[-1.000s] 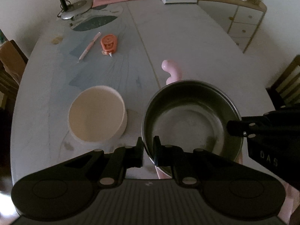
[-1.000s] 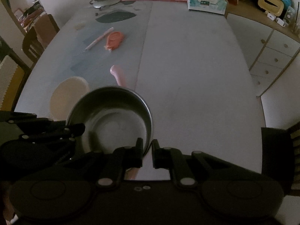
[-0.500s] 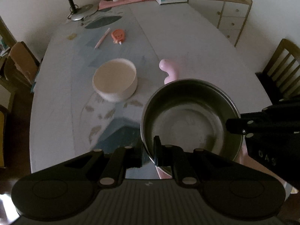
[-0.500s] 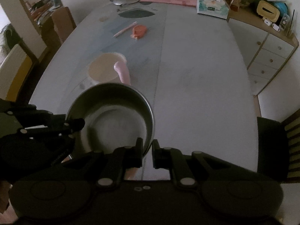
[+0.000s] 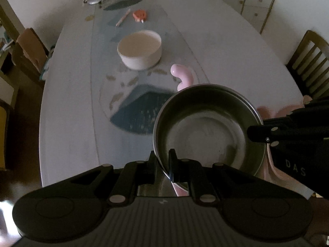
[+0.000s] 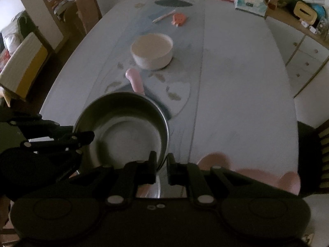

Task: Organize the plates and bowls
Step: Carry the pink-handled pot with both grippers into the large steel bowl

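- Holding a steel pot [image 5: 207, 127] above the tabletop [image 5: 216, 47] with both tools, each one pinching the rim
- my left tool [image 5: 162, 161] grips the pot's near rim, one finger inside the wall and one outside
- my right tool [image 6: 161, 164] clamps the rim on the pot's right side the same way
- the pot's pink handle [image 6: 134, 80] points away from me, toward the white bowl [image 6: 152, 51]
- that bowl sits upright on the tabletop beyond the pot, apart from it
- farther past the bowl lie a pen [image 5: 123, 17] and an orange tape dispenser [image 5: 140, 15], just beside each other
- a tissue box [image 6: 249, 2] stands at the tabletop's far end, well beyond the bowl
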`<control>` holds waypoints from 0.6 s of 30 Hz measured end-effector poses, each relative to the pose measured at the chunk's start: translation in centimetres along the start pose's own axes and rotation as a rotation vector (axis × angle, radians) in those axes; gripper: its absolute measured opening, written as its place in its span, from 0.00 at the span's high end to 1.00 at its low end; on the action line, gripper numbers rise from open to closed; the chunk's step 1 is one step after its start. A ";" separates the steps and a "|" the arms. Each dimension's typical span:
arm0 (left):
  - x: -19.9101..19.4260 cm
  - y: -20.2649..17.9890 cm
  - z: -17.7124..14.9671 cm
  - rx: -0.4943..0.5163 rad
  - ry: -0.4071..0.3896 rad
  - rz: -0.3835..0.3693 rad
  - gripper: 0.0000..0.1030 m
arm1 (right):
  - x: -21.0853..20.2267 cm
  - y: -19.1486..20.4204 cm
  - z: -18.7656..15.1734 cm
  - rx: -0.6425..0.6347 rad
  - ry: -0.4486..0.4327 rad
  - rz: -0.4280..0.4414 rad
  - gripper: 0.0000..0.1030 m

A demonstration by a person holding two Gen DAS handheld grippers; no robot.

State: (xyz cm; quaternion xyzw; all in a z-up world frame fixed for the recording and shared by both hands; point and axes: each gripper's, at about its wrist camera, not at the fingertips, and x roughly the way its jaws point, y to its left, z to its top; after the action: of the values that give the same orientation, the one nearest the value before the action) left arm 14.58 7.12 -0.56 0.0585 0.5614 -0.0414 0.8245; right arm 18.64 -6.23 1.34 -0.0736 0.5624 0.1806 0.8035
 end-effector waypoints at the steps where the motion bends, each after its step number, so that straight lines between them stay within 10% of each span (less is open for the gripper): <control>1: 0.1 0.1 -0.6 0.000 0.007 0.000 0.91 | 0.2 0.4 -0.4 -0.007 0.007 -0.001 0.90; 18: 2.4 0.2 -6.4 0.008 0.078 -0.016 0.90 | 4.2 3.1 -5.0 -0.012 0.118 0.020 0.90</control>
State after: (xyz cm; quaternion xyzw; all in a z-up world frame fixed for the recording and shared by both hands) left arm 9.57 8.23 -5.09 0.0589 0.5934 -0.0482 0.8013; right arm 14.34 -4.11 -4.11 -0.0832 0.6083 0.1875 0.7668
